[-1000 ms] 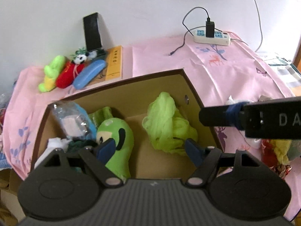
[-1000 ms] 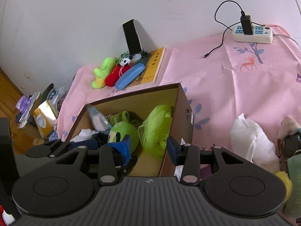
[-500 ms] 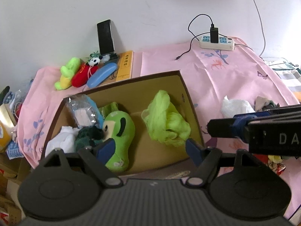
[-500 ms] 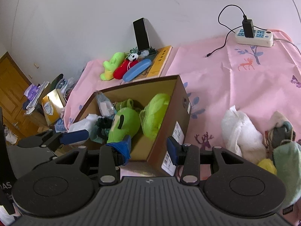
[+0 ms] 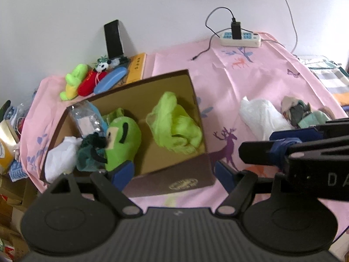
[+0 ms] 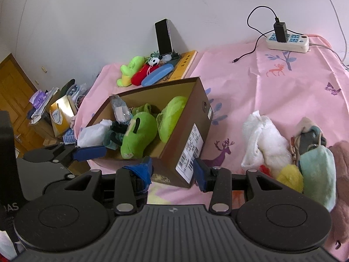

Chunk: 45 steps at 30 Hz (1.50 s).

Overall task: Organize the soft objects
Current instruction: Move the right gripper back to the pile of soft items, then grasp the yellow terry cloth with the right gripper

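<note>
We see a plain white wall (image 6: 98, 17) filling the top of both views, evenly lit by soft daylight. Below it, a pink tablecloth (image 6: 272, 96) printed with deer, branches and butterflies covers the furniture across the middle and right of the frame. At the upper right, a white power strip (image 6: 288, 41) lies on the cloth with a black charger (image 6: 280, 31) plugged in, its cable looping up the wall. A black phone (image 6: 163, 36) stands upright against the wall at top centre. At the left edge of the right wrist view, we see a brown wooden door (image 6: 15, 100). Beside it, clutter and a gold paper bag (image 6: 61, 115) sit low.
</note>
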Each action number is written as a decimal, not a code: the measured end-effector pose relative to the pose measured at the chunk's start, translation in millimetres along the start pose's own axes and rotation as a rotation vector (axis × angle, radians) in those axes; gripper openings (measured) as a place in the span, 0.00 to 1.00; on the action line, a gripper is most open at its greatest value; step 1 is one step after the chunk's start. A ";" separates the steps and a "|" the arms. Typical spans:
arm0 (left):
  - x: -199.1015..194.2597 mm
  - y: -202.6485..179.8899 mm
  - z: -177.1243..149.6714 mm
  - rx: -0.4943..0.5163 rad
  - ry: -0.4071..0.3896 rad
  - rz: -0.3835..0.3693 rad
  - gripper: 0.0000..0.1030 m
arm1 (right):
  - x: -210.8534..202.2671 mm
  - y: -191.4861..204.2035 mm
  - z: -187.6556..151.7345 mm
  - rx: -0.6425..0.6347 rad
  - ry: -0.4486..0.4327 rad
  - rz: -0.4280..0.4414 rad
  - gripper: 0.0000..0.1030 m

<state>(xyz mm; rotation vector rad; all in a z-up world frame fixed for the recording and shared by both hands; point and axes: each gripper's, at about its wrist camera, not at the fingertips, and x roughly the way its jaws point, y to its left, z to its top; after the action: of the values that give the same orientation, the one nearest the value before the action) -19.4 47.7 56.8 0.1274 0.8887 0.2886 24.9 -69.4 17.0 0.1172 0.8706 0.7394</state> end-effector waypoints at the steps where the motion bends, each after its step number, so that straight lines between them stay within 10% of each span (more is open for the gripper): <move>1: 0.3 -2.2 -1.0 0.005 0.004 -0.003 0.75 | -1.3 -0.6 -2.3 -0.003 0.000 -0.004 0.25; 19: 11.3 -68.6 -38.7 0.095 0.084 -0.197 0.75 | -35.6 -52.9 -61.4 0.079 0.022 -0.127 0.25; 45: 46.3 -123.2 -19.3 0.241 -0.145 -0.452 0.56 | -23.7 -121.1 -48.5 0.371 -0.057 -0.188 0.25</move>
<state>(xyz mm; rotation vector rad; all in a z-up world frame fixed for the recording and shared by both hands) 17.1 -56.1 -17.9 0.1643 0.7819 -0.2479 45.2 -184.5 -45.4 0.3793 0.9429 0.3917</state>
